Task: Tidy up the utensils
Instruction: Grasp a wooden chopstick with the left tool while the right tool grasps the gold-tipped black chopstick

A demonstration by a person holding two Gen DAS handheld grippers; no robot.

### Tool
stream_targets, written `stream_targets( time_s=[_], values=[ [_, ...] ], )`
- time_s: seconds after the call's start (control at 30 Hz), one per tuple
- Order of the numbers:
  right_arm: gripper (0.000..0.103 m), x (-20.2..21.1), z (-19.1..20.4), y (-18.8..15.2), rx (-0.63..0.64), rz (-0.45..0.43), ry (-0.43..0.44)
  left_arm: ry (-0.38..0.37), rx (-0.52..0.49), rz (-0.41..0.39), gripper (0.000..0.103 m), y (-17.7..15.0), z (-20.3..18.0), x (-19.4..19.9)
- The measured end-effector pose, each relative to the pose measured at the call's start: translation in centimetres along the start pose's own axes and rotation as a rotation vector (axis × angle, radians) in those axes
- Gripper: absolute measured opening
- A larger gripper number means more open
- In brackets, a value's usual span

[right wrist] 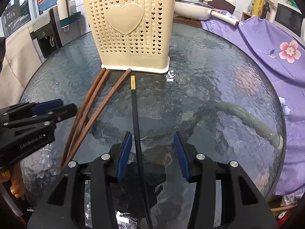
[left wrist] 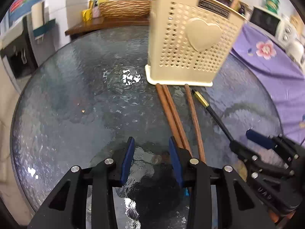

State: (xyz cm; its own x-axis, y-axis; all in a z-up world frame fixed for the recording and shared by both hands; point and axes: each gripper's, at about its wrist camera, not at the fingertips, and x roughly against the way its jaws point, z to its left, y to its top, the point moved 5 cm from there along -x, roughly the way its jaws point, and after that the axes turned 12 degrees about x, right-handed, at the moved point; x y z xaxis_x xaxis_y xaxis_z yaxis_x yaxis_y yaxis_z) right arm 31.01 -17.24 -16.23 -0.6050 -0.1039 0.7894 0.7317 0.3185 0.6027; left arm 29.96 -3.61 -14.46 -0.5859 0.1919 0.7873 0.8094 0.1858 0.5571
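Note:
A cream perforated utensil holder (left wrist: 190,43) (right wrist: 131,32) with a raised heart stands upright on the round glass table (left wrist: 76,95) (right wrist: 209,95). Three brown chopsticks (left wrist: 171,114) (right wrist: 91,106) and one black chopstick with a gold band (left wrist: 215,114) (right wrist: 135,110) lie flat, their far ends against the holder's base. My left gripper (left wrist: 152,152) (right wrist: 65,106) is open with bare glass between its pads; the brown chopsticks lie just outside its right finger. My right gripper (right wrist: 152,152) (left wrist: 247,143) is open around the black chopstick, which runs close to its left pad without being pinched.
A purple floral cloth (left wrist: 266,61) (right wrist: 266,47) covers the surface right of the table. Behind stand a wicker basket (left wrist: 124,7), a microwave (left wrist: 265,19), a white pan (right wrist: 192,5) and a water dispenser (right wrist: 45,36). A grey hose-like shape (right wrist: 238,112) shows through the glass.

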Motion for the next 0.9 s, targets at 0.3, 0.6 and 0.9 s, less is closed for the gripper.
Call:
stream_targets(
  time_s=[0.3, 0.6, 0.9],
  values=[
    [0.046, -0.8, 0.0, 1.1, 0.016, 0.006, 0.005, -0.04, -0.034, 0.017, 0.036, 0.1, -1.7, -1.0],
    [0.046, -1.1, -0.2, 1.4, 0.02, 0.005, -0.005, 0.01, -0.037, 0.018, 0.036, 0.6, -1.3, -1.2],
    [0.046, -2.4, -0.2, 3.0, 0.026, 0.015, 0.014, 0.03, -0.05, 0.019, 0.032, 2.3, -1.7, -2.4]
  ],
)
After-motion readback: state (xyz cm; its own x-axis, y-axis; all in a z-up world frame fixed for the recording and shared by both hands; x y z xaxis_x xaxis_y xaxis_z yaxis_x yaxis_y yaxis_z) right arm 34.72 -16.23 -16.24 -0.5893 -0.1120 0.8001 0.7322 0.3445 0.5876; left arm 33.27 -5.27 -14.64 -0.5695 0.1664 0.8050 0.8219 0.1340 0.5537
